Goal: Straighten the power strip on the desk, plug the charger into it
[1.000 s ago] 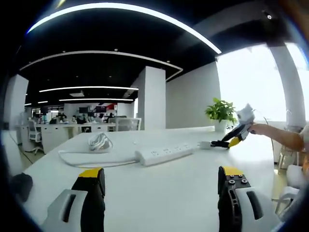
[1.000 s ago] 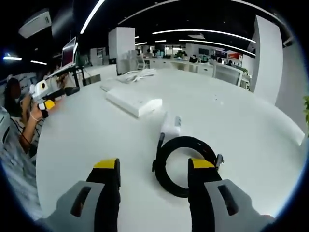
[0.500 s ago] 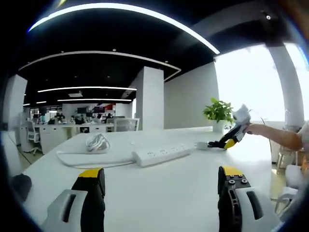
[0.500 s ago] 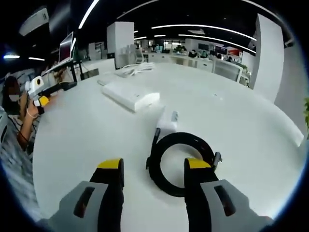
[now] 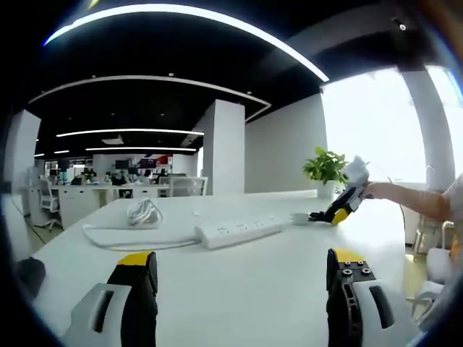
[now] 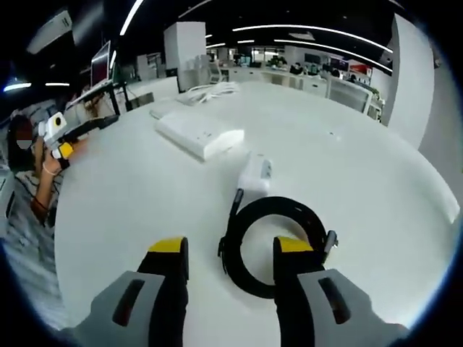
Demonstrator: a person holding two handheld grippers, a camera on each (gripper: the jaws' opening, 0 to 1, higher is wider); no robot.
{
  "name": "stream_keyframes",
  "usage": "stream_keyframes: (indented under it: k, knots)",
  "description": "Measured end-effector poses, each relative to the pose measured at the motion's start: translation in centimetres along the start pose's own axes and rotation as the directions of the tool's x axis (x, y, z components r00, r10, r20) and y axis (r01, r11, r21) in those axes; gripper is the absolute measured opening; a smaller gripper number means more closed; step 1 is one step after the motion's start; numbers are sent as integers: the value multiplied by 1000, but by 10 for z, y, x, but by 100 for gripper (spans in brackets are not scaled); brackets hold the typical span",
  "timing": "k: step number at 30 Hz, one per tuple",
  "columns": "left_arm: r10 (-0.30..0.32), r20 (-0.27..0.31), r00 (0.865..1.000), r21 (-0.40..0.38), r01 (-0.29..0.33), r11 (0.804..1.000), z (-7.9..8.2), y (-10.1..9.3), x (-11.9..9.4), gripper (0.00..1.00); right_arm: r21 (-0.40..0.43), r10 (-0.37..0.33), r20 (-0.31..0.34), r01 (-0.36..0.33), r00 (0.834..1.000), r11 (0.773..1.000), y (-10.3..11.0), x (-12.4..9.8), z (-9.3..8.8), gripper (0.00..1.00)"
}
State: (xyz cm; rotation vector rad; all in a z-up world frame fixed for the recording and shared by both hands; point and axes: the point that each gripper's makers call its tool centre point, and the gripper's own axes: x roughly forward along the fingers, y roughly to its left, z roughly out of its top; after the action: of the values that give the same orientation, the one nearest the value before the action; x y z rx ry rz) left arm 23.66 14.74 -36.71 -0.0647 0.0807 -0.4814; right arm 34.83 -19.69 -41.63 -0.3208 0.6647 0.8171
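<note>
A white power strip point(image 5: 239, 231) lies at an angle across the middle of the white desk point(image 5: 217, 264), and its white cord runs left to a loose bundle point(image 5: 143, 211). Low over the near edge, my left gripper point(image 5: 240, 285) is open with nothing in it. The white charger brick point(image 6: 255, 173) lies just beyond a black coiled cable point(image 6: 271, 242), short of the power strip point(image 6: 199, 134). My right gripper point(image 6: 228, 269) is open just above the coil, its right finger over the ring. From the left gripper view, the right gripper point(image 5: 336, 213) sits by the charger point(image 5: 300, 217).
A potted plant point(image 5: 327, 168) stands at the desk's far right edge by a bright window. A person's arm point(image 5: 412, 199) holds the right gripper. In the right gripper view the left gripper point(image 6: 61, 141) and a seated person are at the left edge. Office desks and a pillar point(image 5: 226, 148) lie behind.
My right gripper has edged closer over the black coil and its jaws have narrowed slightly. The left gripper has held still; power strip and charger lie as before.
</note>
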Motion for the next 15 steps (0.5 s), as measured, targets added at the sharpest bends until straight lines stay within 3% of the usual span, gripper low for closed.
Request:
stream_keyframes:
  k: [10,15]
  knots:
    - [-15,0,1000,-10,15,1000,-2,-4,1,99,-23,-19,-75,17,997,1000,-4,2,-13,37]
    - [-24,-3,1000,-9,24,1000,-3,-8,2,99,-38,-29,-72,27,997,999,-4,1,-12,23]
